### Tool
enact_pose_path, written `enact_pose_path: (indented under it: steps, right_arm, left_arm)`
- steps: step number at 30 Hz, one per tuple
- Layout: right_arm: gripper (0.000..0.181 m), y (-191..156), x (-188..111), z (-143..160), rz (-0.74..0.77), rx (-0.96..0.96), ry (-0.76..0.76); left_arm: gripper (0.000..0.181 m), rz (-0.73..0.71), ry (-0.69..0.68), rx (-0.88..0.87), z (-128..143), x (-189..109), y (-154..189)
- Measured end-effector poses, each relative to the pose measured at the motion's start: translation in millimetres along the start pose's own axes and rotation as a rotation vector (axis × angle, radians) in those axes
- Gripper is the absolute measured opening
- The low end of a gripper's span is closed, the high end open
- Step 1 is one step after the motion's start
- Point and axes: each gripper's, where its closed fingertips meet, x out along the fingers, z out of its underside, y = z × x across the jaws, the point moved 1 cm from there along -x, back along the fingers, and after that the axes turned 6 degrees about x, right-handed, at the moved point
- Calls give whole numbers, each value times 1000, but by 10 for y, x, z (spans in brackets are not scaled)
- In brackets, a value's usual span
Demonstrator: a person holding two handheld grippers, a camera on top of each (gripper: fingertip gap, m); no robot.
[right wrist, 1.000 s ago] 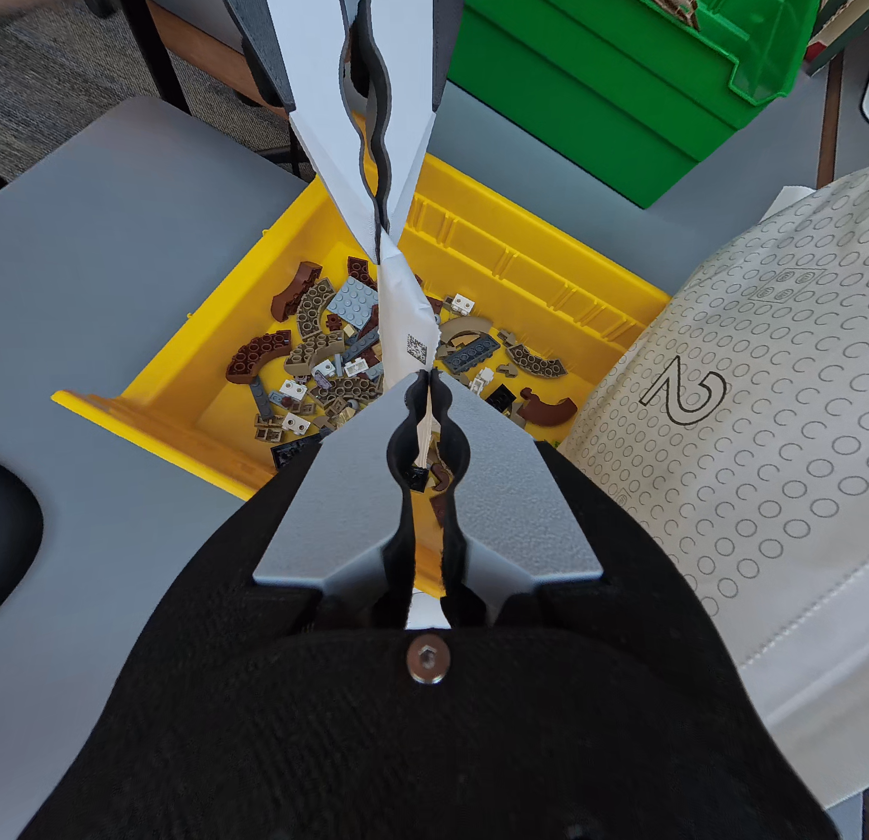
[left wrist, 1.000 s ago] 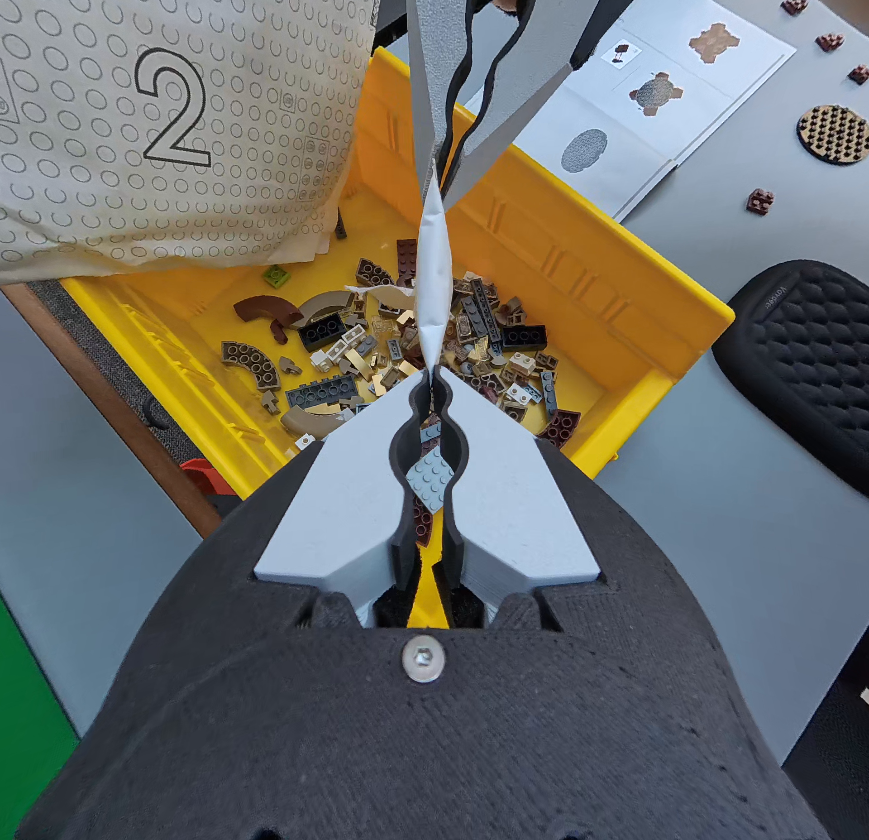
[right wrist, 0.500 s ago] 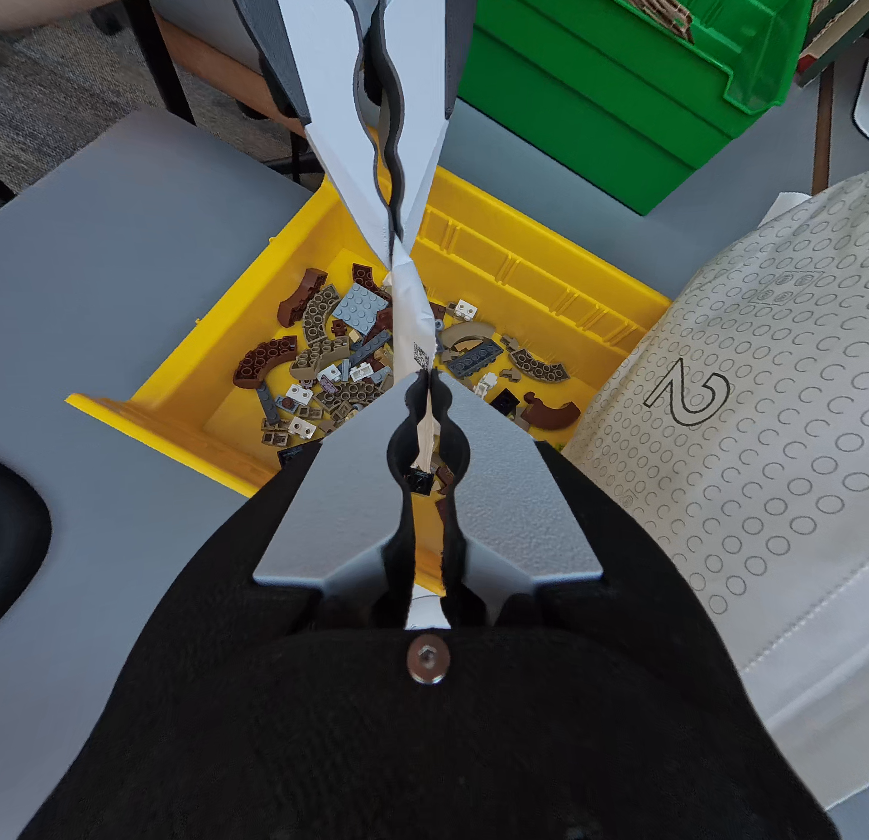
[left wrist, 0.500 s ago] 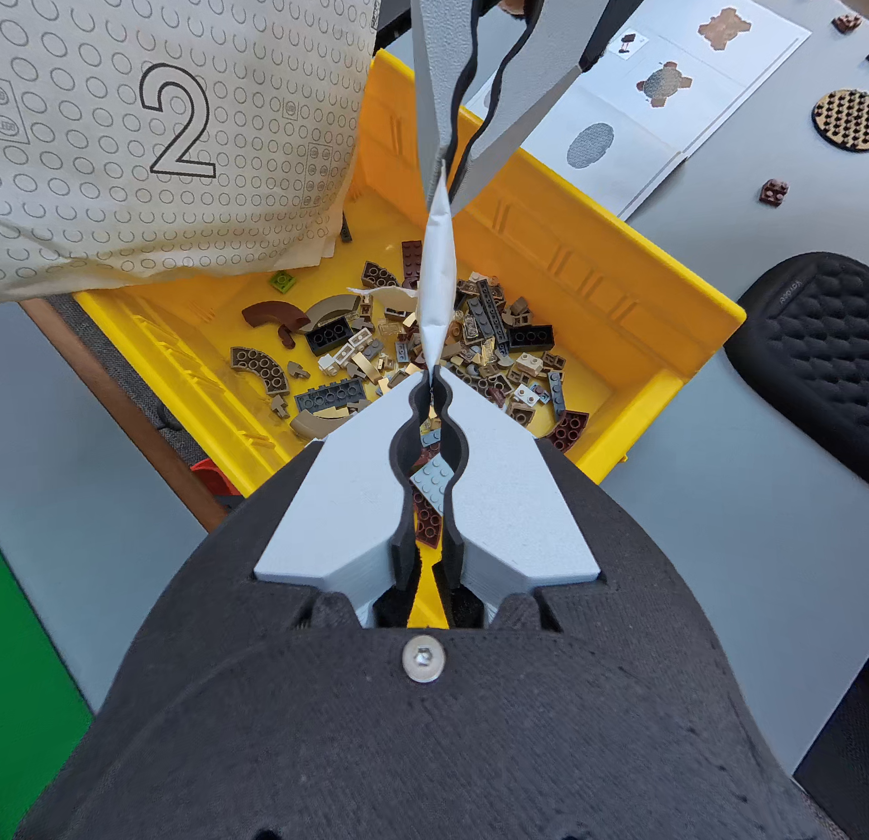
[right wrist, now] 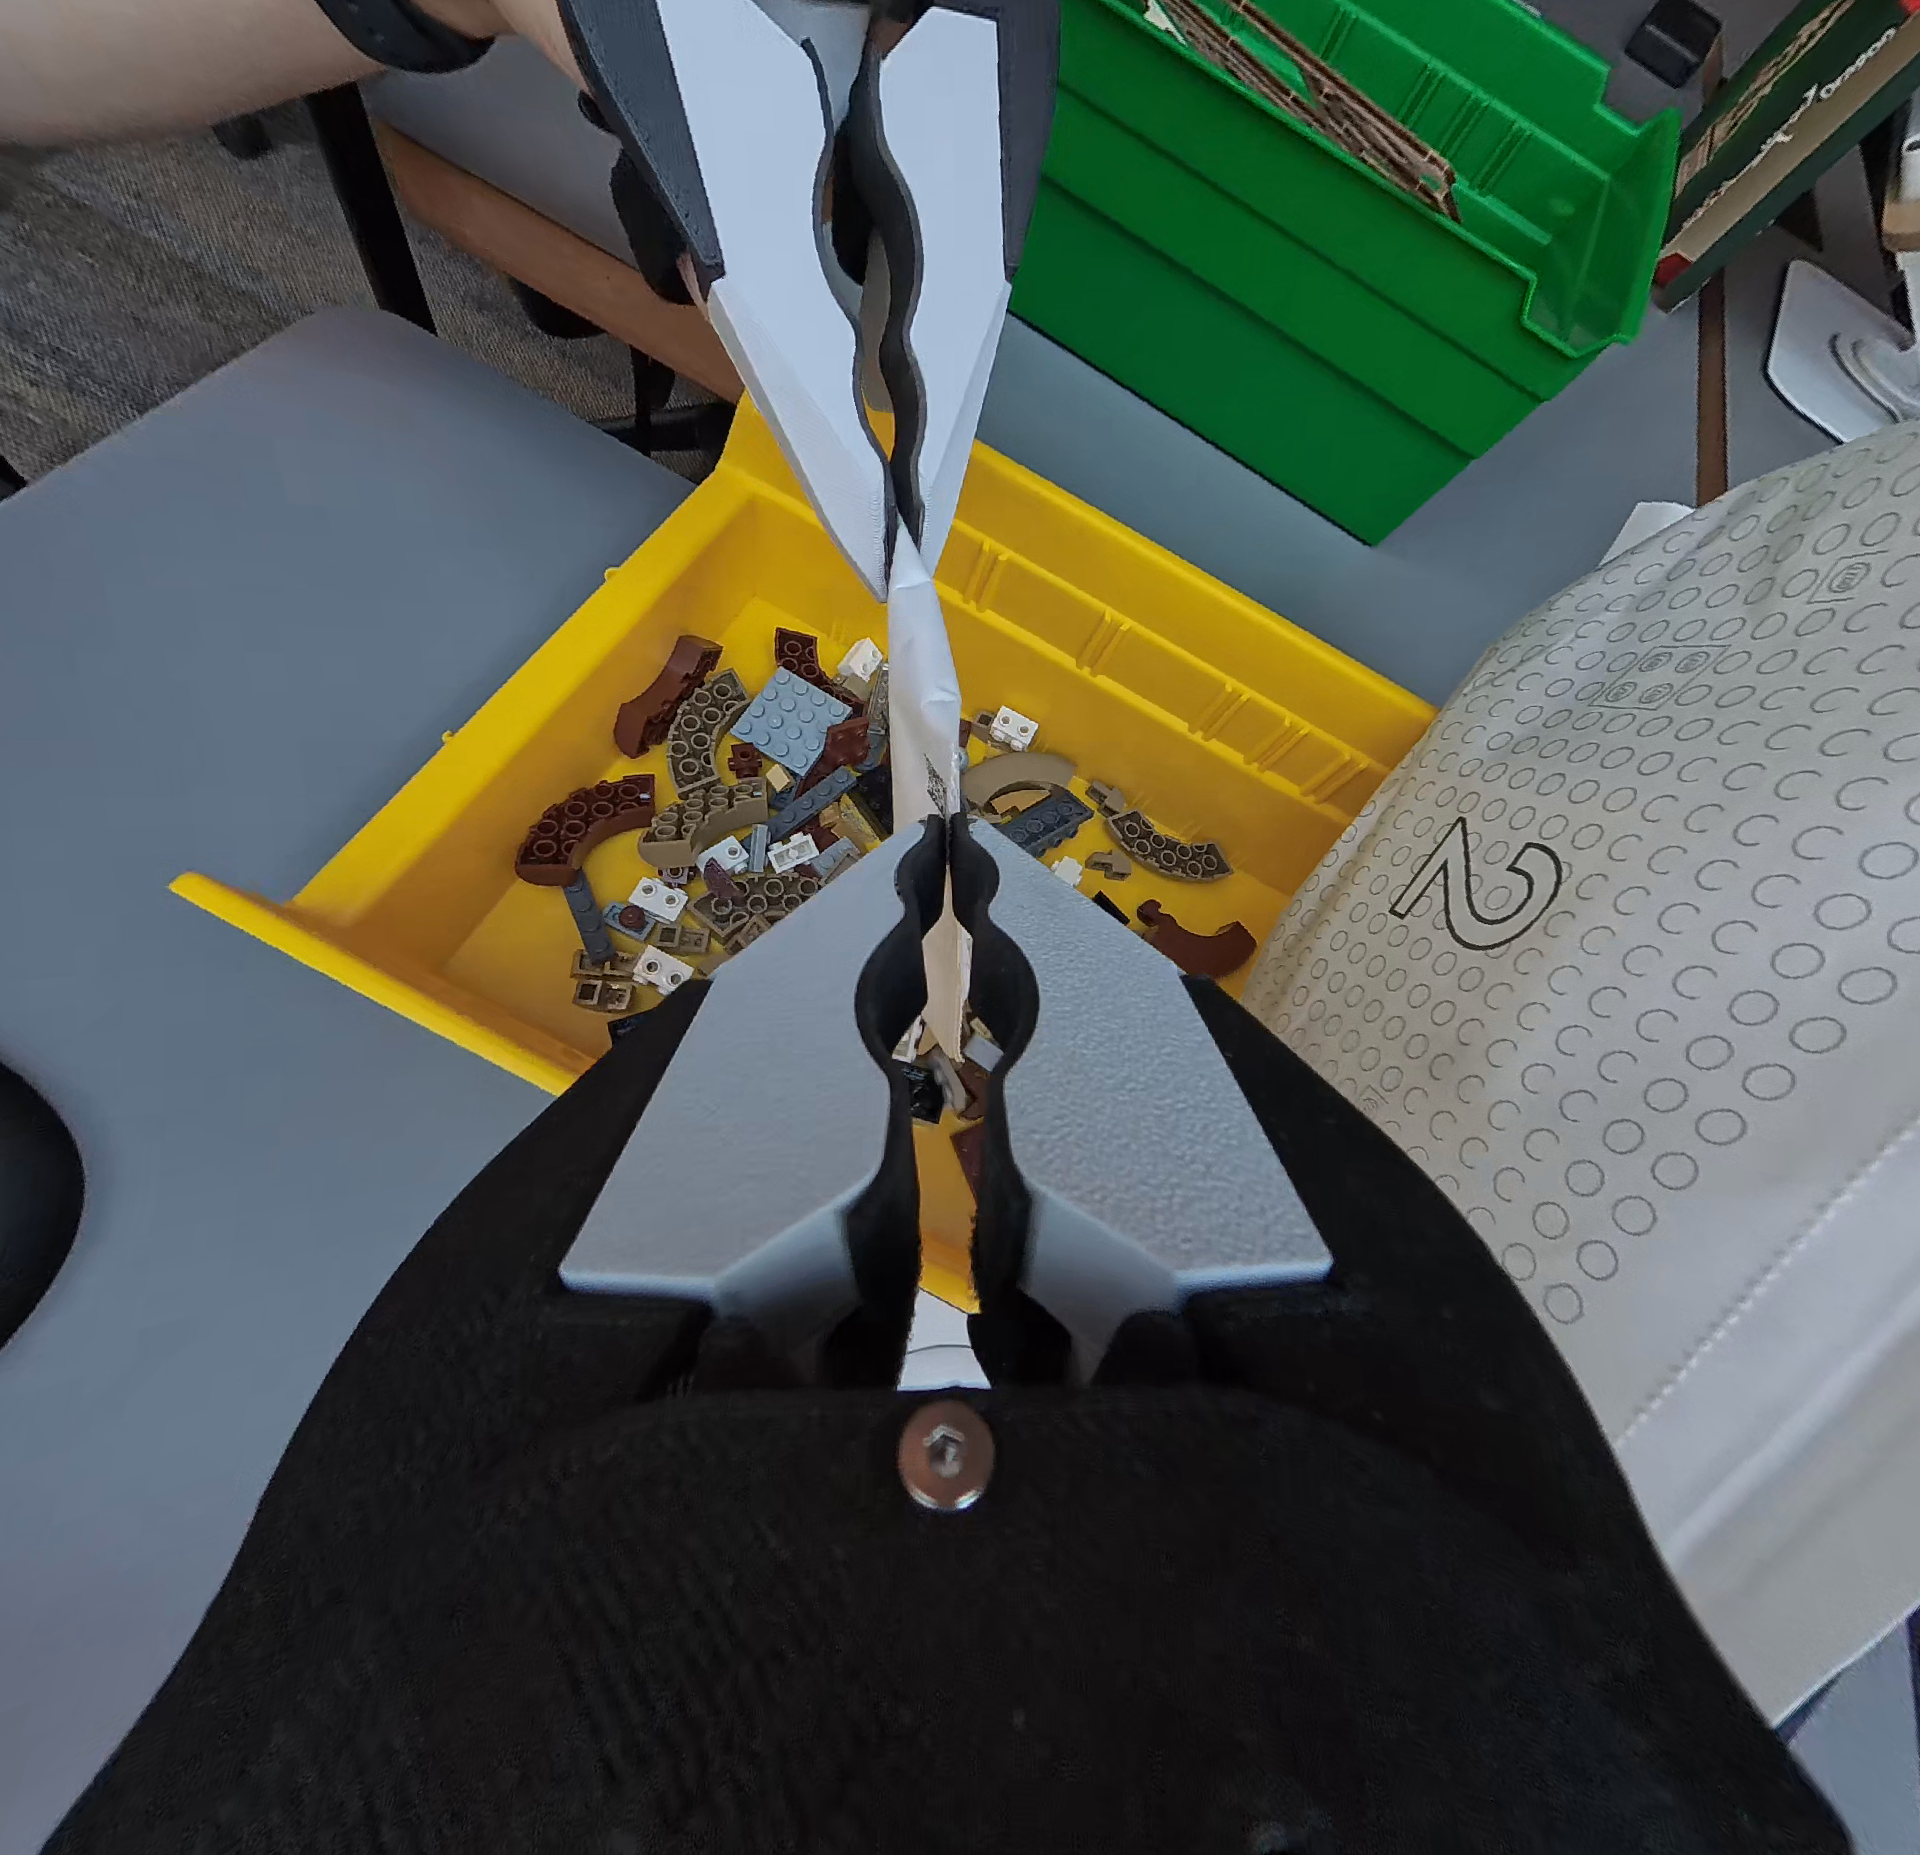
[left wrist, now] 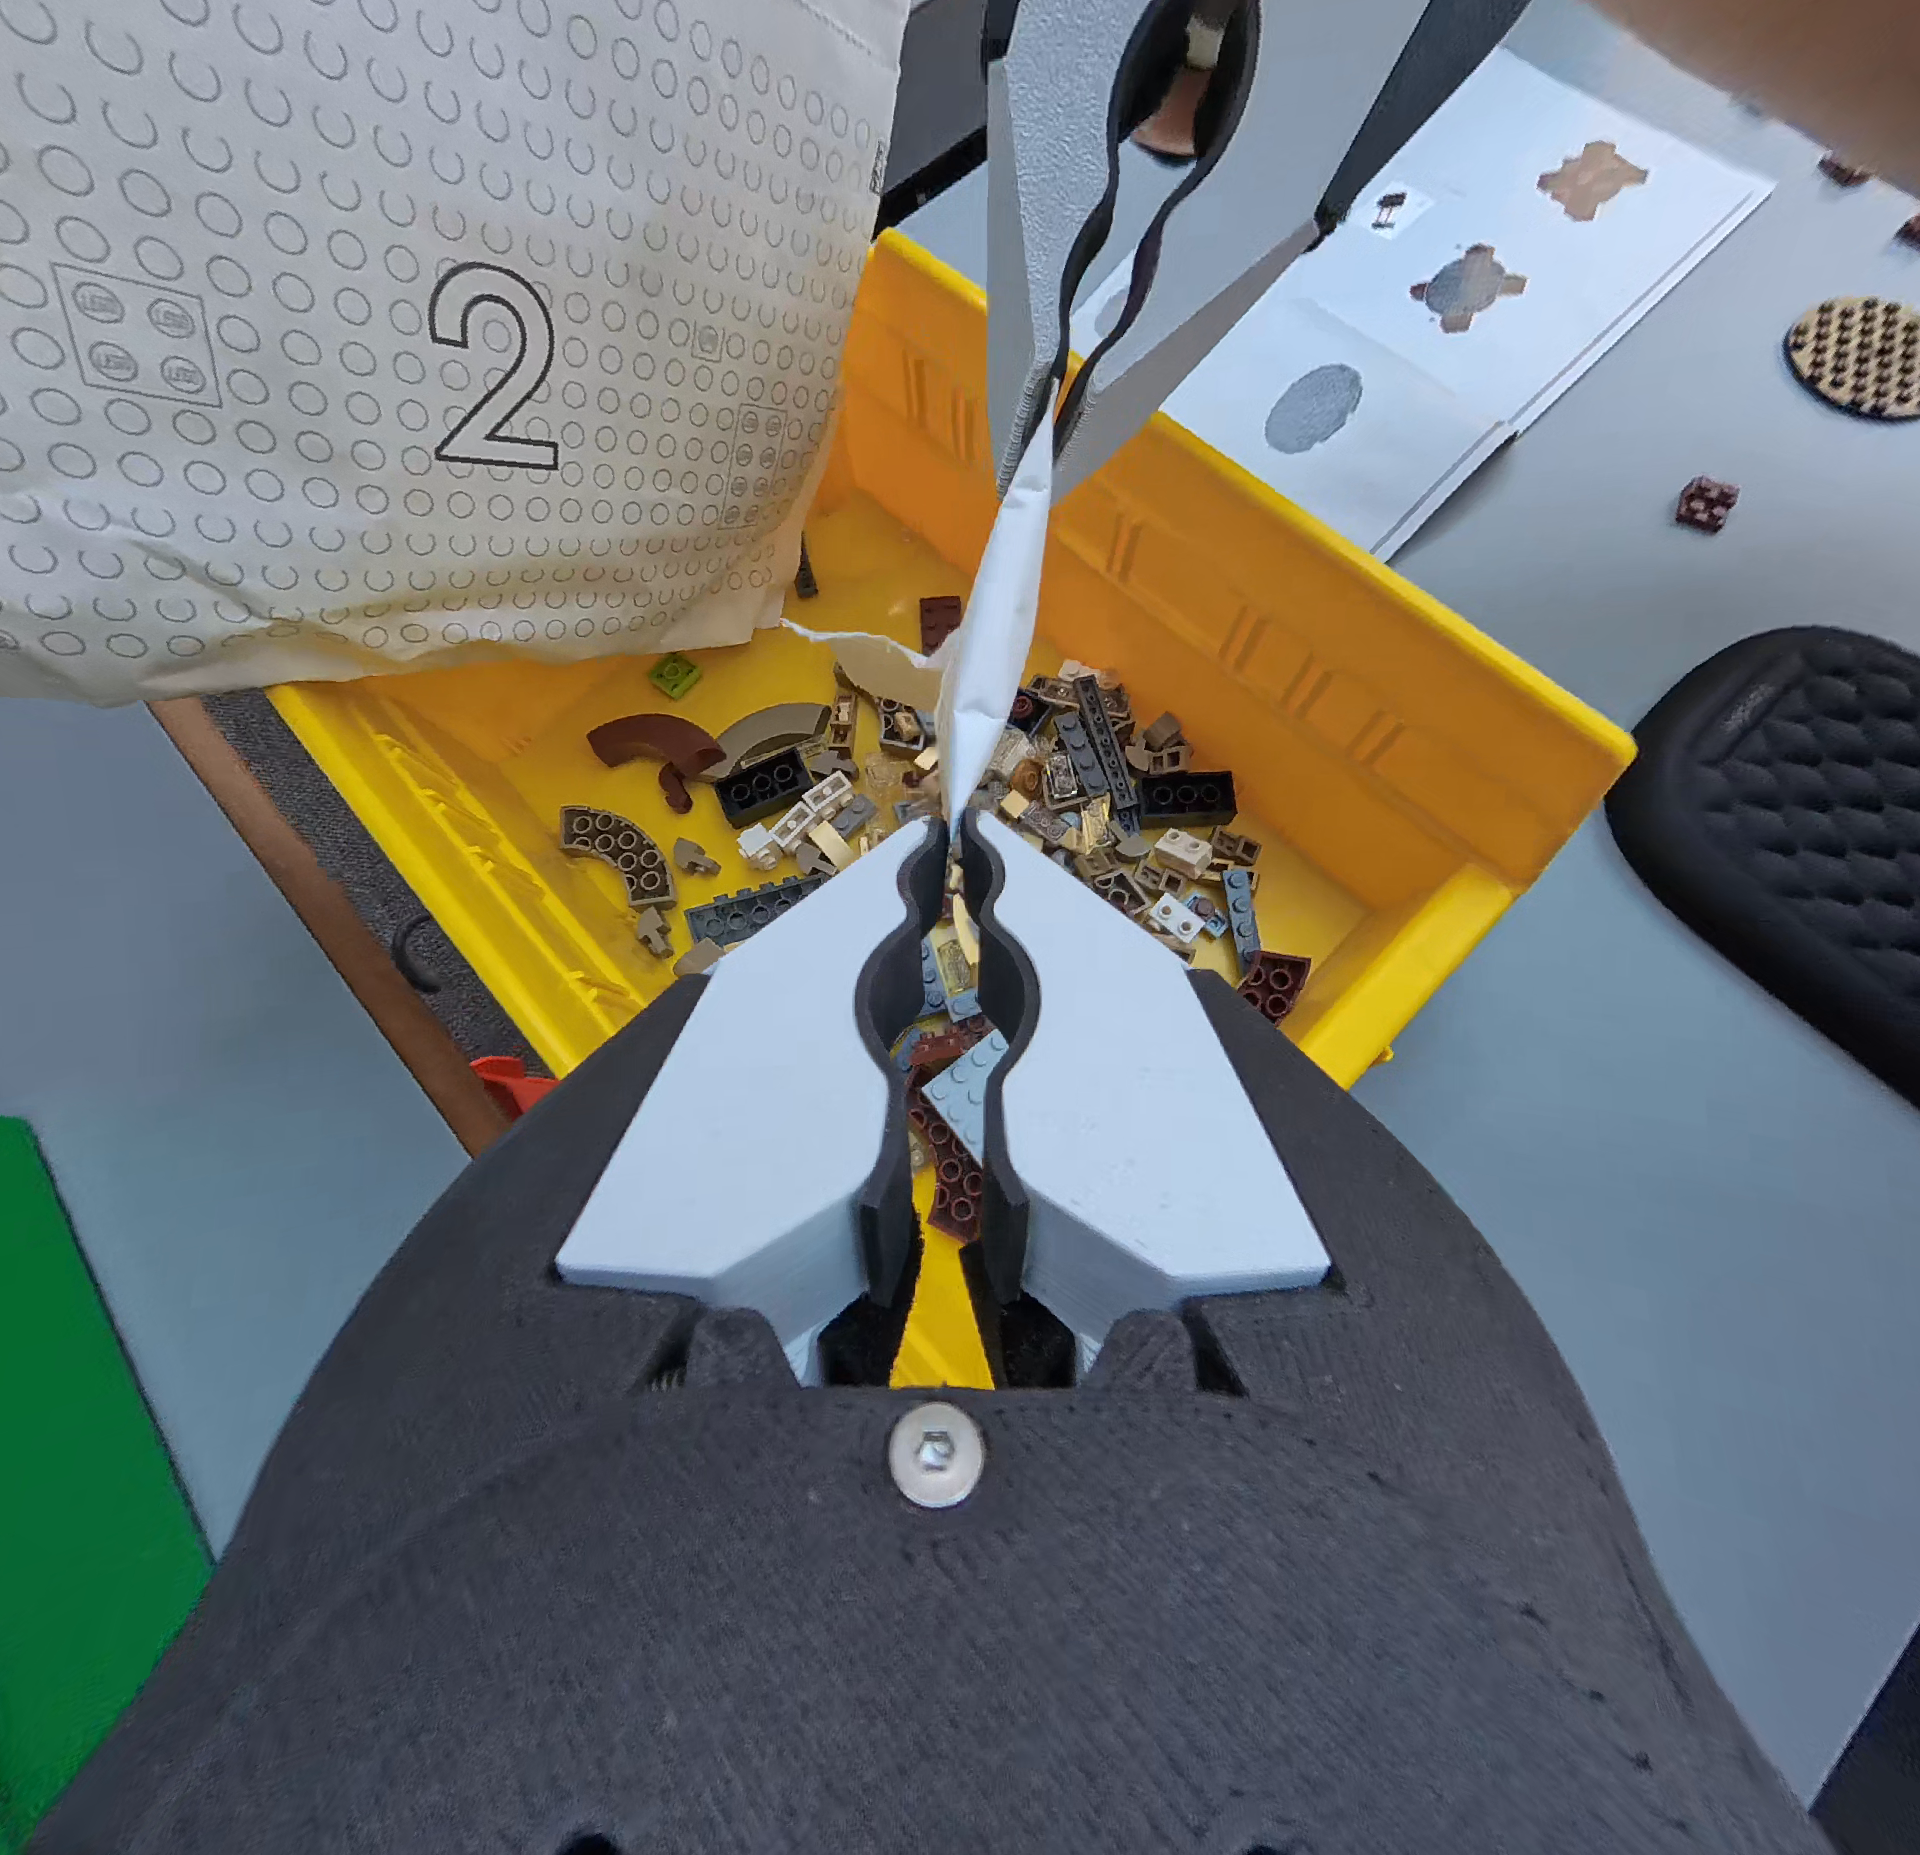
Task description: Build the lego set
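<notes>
On the grey counter (left wrist: pixel 1558 1234) sits a yellow plastic bin (left wrist: pixel 1299 600) holding loose brown, grey and tan lego pieces (left wrist: pixel 1101 797). A large white numbered paper bag (left wrist: pixel 416 299) leans beside it. Above the bin, the left tool (left wrist: pixel 954 837) and right tool (right wrist: pixel 948 831) each pinch one end of a small white paper bag (left wrist: pixel 992 652), stretched between them.
</notes>
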Motion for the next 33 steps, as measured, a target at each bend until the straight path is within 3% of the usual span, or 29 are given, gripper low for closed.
enact_pose_path:
  steps: [1,9,20,24,29,33]
  right_arm:
    - [0,-3,-4,8,-4,9,7]
    - [0,29,34,83,27,-5,-35]
    - [0,37,-48,57,41,32,33]
    - [0,29,-61,153,46,25,13]
    - [0,19,-126,115,24,58,76]
    - [0,-7,-114,117,2,68,80]
  left_arm:
    - [1,5,17,-13,-10,-3,-5]
    - [0,-20,-30,1,14,56,-32]
    - [0,-21,46,-55,-72,-8,-37]
    - [5,-38,-13,-38,31,14,-54]
    - [13,12,47,-74,-24,48,-21]
    - [6,30,75,-25,-71,89,8]
